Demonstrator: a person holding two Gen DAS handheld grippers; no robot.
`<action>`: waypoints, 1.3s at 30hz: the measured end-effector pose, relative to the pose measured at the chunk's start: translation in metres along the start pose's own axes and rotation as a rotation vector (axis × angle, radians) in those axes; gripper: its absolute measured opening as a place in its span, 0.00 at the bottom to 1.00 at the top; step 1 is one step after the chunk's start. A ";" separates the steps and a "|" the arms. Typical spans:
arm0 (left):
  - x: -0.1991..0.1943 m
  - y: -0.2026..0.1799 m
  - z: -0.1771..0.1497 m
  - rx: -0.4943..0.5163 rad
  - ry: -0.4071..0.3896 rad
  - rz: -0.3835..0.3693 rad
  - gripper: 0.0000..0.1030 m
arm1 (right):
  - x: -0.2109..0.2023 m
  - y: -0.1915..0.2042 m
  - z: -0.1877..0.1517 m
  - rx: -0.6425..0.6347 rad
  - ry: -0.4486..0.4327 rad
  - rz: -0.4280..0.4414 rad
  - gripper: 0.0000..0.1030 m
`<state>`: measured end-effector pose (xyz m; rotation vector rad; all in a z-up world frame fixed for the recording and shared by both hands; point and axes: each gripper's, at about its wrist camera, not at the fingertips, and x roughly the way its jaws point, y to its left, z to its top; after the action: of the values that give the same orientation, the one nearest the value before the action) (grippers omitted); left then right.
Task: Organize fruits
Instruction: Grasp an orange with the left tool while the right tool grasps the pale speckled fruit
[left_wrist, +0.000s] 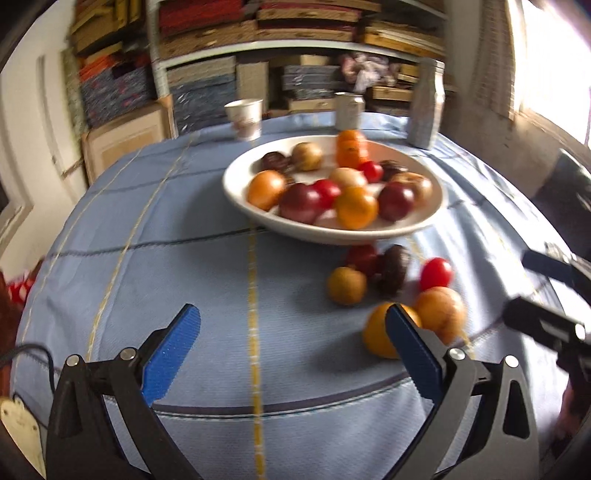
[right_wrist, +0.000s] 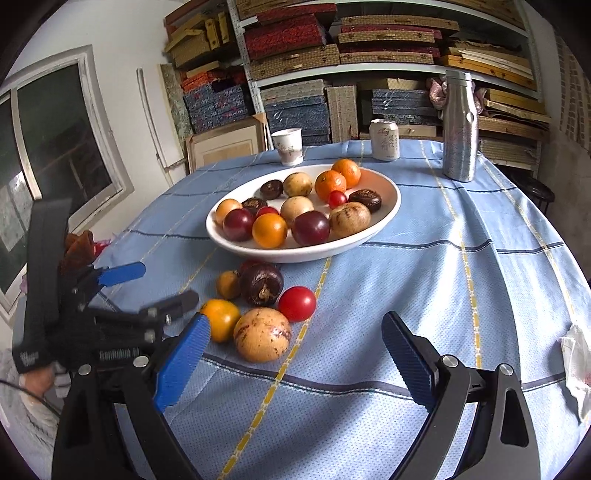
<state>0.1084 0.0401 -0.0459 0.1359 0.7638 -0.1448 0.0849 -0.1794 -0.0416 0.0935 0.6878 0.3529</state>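
A white bowl on the blue tablecloth holds several fruits: oranges, dark plums, tomatoes, tan fruits. In front of it lie loose fruits: a large tan fruit, an orange, a red tomato, a dark brown fruit and a small tan fruit. My right gripper is open and empty, just before the large tan fruit. My left gripper is open and empty, left of the loose fruits; it shows in the right wrist view.
A paper cup, a can and a steel bottle stand behind the bowl. A crumpled tissue lies at the right table edge. Shelves of stacked boxes fill the back wall. The right gripper shows at the left wrist view's right edge.
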 end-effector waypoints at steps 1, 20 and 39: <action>0.001 -0.003 0.000 0.016 0.001 -0.009 0.96 | -0.001 -0.002 0.000 0.010 -0.003 -0.002 0.92; 0.021 -0.030 -0.004 0.094 0.103 -0.255 0.36 | 0.000 -0.005 0.001 0.020 -0.001 0.003 0.92; 0.012 0.006 0.005 -0.009 0.066 -0.133 0.36 | 0.050 0.024 -0.008 -0.053 0.229 0.075 0.43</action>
<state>0.1214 0.0440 -0.0504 0.0821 0.8393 -0.2642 0.1085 -0.1395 -0.0728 0.0283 0.9025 0.4581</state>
